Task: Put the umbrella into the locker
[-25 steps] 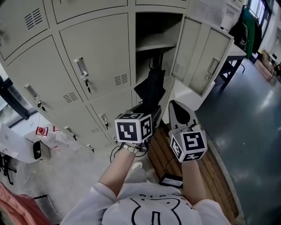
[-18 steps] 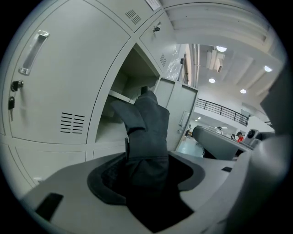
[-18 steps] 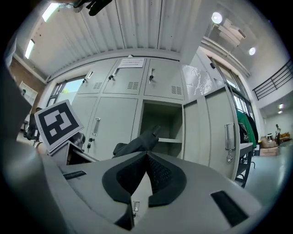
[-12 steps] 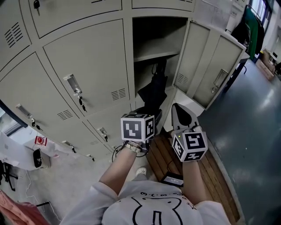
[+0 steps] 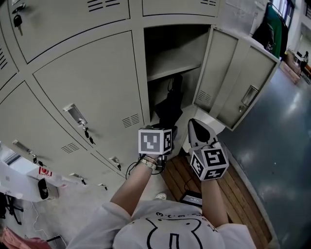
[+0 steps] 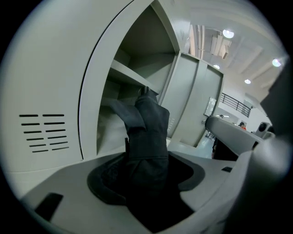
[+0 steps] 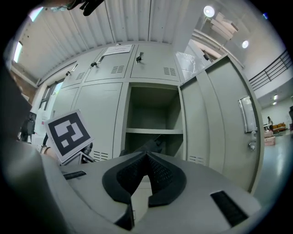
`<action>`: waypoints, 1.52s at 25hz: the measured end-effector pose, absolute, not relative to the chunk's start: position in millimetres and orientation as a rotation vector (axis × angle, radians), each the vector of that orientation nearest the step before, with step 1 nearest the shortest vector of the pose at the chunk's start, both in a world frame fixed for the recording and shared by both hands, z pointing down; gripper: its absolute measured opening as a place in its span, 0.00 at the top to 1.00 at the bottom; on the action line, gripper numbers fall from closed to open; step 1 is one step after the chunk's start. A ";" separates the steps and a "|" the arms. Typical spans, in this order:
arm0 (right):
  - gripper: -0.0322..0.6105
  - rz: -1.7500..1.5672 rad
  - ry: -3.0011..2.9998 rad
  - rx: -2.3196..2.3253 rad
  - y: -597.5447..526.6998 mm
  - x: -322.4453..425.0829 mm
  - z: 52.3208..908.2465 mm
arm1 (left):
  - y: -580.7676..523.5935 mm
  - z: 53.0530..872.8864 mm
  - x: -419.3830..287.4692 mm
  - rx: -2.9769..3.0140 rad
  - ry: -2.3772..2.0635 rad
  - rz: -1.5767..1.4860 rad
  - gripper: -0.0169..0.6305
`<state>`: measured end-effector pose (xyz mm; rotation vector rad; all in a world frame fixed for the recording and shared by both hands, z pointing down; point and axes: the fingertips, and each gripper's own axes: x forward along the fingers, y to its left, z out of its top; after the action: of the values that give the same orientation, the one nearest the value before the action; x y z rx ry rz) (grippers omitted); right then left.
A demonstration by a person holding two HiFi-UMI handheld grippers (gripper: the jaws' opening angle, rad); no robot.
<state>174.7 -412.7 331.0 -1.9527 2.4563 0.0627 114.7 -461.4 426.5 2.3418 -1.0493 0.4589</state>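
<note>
While left gripper (image 6: 147, 170) pinches umbrella (image 6: 149, 132) in its fingers at open locker (image 5: 171, 51), right gripper (image 7: 145, 157) has fingers pressed together.

Bright, even light from ceiling lamps (image 7: 209, 11); both gripper views fisheye-warped, dark-cornered.

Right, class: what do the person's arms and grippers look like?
The left gripper and right gripper are pale grey with black pads; each bears a cube of black-and-white square markers. White short-sleeved T-shirt; a band on the left wrist.
</note>
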 end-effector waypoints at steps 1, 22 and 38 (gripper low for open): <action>0.93 0.059 2.461 -1.948 -415.1 173.2 332.4 | -465.6 429.8 114.8 2.337 -1.054 0.478 0.54; 0.92 0.020 2.538 -1.910 -444.9 210.6 341.5 | -539.0 458.8 148.8 2.189 -1.249 0.840 0.54; 0.92 -0.006 2.555 -1.856 -465.5 239.0 347.6 | -618.7 461.0 161.8 2.124 -1.425 1.197 0.53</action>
<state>239.0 -465.5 347.6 -1.8559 2.5547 -0.0055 161.8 -618.7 461.0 2.1239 -1.4247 1.1974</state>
